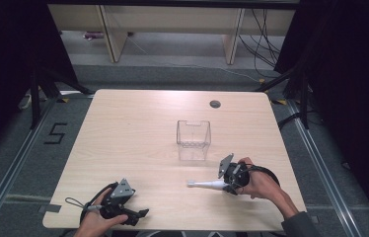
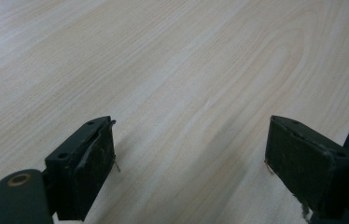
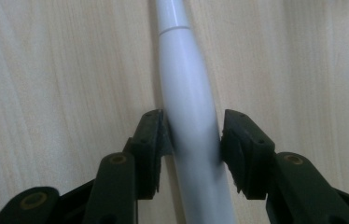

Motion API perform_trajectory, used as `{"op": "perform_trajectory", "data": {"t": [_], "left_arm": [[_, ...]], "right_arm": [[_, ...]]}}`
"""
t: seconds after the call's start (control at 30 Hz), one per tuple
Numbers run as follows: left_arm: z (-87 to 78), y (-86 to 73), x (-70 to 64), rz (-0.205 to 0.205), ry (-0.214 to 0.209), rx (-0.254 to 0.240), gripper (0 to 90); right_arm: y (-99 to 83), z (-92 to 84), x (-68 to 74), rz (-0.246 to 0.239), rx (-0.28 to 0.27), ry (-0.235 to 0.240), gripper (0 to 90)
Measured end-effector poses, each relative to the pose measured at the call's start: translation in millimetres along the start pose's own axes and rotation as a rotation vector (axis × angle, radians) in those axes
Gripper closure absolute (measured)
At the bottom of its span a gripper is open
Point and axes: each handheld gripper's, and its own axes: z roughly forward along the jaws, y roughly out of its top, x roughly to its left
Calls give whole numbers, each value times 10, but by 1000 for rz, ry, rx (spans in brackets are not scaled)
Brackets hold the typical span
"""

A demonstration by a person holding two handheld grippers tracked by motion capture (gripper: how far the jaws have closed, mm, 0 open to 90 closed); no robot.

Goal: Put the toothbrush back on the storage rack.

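The right tool (image 3: 193, 140) is gripping the white handle (image 3: 189, 93) lying on the worktop (image 1: 138, 128); the left tool (image 2: 189, 158) is sitting open and empty; the clear box (image 1: 193, 139) is probably awaiting it.

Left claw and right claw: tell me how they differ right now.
The left claw stands open, jaws wide apart with bare table between them; the right claw is shut on the white handle. The left claw sits at the table's near left edge; the right claw sits nearer the clear container. Both are black, hand-held, and low over the table.
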Motion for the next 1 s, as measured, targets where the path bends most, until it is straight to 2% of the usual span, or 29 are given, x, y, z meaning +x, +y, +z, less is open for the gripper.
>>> {"op": "perform_trajectory", "data": {"t": [0.03,0.07,0.13,0.2,0.27,0.3,0.33,0.43,0.47,0.5,0.57,0.6,0.63,0.67,0.7,0.73,0.77,0.8,0.83,0.87,0.93,1.0], "left_arm": [[0,0,-1,0,-1,0,151],[0,0,0,0,-1,0,151],[0,0,-1,0,-1,0,151],[-1,0,-2,1,-2,1,151],[0,0,-2,1,-2,1,151],[1,0,-2,3,-1,2,151],[1,-1,-8,-6,-8,3,151],[3,0,-4,4,-10,2,151],[3,0,-4,4,-9,2,151],[3,-1,-4,3,-9,2,151],[3,0,-4,4,-9,2,151],[3,0,-4,4,-10,2,151],[3,0,-5,4,-10,2,151],[5,-1,-7,1,-6,0,150],[5,-1,-7,1,-6,0,151],[1,0,-6,7,-11,2,151],[4,-1,-10,1,-10,-3,151],[4,-1,-9,3,-11,0,151],[4,-1,-9,3,-11,0,151],[5,-1,-10,4,-11,1,150],[6,-1,-10,3,-10,1,150],[6,-1,-10,2,-10,0,150]], "right_arm": [[1,-10,13,24,24,0,593],[11,4,-26,-45,9,11,596],[23,-6,-4,-3,28,10,604],[42,-17,-6,-1,61,21,612],[47,-15,-8,-1,67,23,613],[54,-7,-28,-24,62,33,616],[53,-15,-4,23,79,32,619],[67,5,-28,4,86,40,627],[71,7,-18,23,98,39,628],[83,11,-41,-7,104,50,631],[93,14,-23,17,113,46,638],[110,20,-31,-8,122,55,648],[110,20,-31,-8,122,55,648],[115,35,-53,-47,124,62,649],[115,35,-53,-47,124,62,649],[126,22,-10,20,140,75,650],[132,23,-10,24,144,72,651],[140,23,-17,42,156,88,653],[140,23,-17,42,156,88,653],[146,31,-34,20,152,95,656],[149,29,-26,35,159,89,658],[150,31,-28,30,160,90,658]]}}
